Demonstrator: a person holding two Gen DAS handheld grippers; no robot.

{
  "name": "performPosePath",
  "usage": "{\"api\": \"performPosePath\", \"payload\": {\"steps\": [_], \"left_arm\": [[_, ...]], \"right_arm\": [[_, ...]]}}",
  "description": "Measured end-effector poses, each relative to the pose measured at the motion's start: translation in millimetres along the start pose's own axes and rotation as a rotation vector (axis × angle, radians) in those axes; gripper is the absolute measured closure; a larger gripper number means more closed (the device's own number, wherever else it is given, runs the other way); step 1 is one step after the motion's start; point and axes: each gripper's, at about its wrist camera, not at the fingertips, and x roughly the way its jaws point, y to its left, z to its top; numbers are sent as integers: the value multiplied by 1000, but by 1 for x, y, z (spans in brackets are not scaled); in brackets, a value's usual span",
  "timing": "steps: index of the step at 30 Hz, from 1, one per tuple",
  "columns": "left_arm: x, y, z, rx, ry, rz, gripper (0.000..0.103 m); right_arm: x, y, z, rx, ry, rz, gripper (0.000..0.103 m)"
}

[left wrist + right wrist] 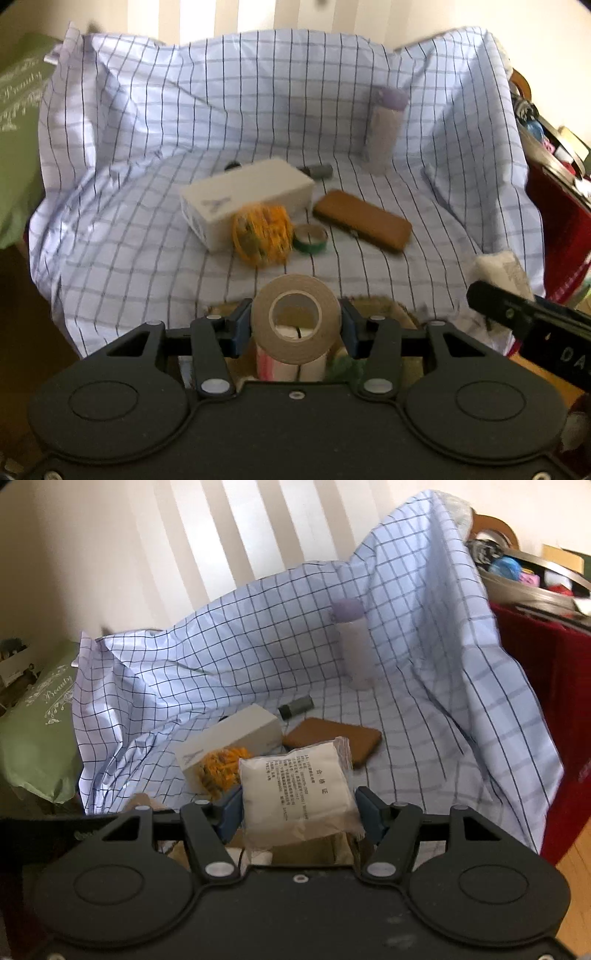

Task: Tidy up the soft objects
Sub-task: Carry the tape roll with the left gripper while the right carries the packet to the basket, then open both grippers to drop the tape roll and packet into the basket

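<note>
Things laid out on a cloth, two more held over its near edge

On the cloth (147,122) a box (247,199) lies mid-left, a yarn ball (262,232) touching its front, a tape ring (311,239) just right, then a case (364,220). A bottle (384,129) stands behind. Nearer, the left gripper (295,325) holds a tape roll (295,317), the right gripper (299,812) a packet (299,797).

Our left gripper (295,325) is clamped on a tape roll (295,317); our right gripper (299,808) pinches a sealed white packet (295,794), both tilted downward.
</note>
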Motion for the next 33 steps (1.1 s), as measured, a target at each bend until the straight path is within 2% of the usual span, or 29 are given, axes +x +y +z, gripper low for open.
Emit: {"api": "performPosePath", "payload": {"steps": [4,7,12,15,19,27,29,31,33], "left_arm": [[-2,-10,-16,12,8,-1,53],[-11,-12,-25,10,-20,6,36],[-20,-3,-37,-32,-42,30,34],[-22,3,-44,-71,-48,67,31],[-25,9,-60,-105,-68,132,18],[-17,18,-75,-140,-16,166,17],[-19,18,-75,-138,-24,172,17],[-21,18,-76,-133,-34,178,16],[-22,18,-76,-127,-38,183,15]], "right_arm": [[-18,-3,-11,4,-17,-15,39],[-29,-1,-16,-6,-27,-10,39],[-30,5,-20,-33,-19,-8,39],[-27,9,-24,-38,0,-10,39],[-22,16,-32,-71,17,-34,39],[-18,27,-34,-102,19,-21,38],[-18,28,-33,-97,12,-10,34],[-18,27,-31,-78,11,10,23],[-18,26,-29,-60,15,27,22]]}}
